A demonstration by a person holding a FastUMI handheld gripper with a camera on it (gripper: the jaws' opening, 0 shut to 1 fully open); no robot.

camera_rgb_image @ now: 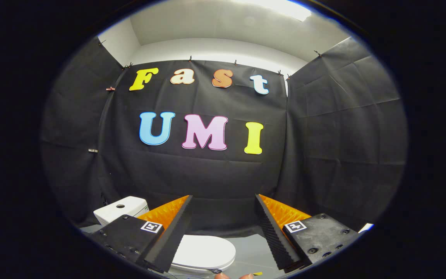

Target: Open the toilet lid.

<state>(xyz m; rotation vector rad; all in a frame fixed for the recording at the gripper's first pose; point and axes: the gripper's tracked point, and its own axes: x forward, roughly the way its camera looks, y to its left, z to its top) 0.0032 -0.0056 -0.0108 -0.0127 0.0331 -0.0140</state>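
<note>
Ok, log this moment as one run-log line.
stage: approach | gripper: jaws open, holding nothing | white plastic toilet lid: closed, below and between the jaws, untouched | white ceramic cistern: behind the lid

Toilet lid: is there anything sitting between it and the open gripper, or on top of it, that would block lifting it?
Nothing visible does. The toilet lid lies closed and bare, low between the fingers of the open gripper. The cistern stands behind it, against the black cloth wall, where the lid would swing up.
</note>
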